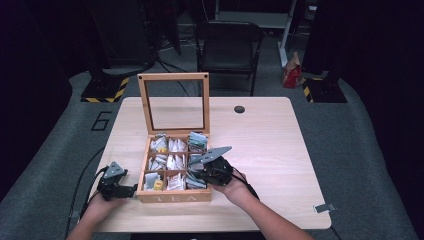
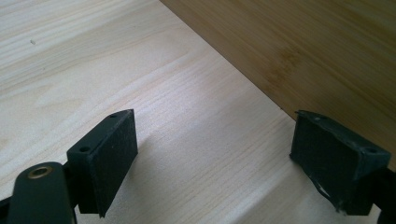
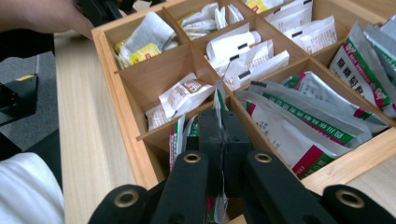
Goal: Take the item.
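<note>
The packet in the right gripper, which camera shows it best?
The right gripper view: the packet stands edge-on, pinched between the shut jaws of the right gripper above the tea box. In the high view the hand and gripper cover it. The left gripper view looks at table and box wall.

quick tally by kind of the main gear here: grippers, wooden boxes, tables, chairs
grippers: 2 (left gripper, right gripper)
wooden tea box: 1
table: 1
chair: 1
total: 5
</note>
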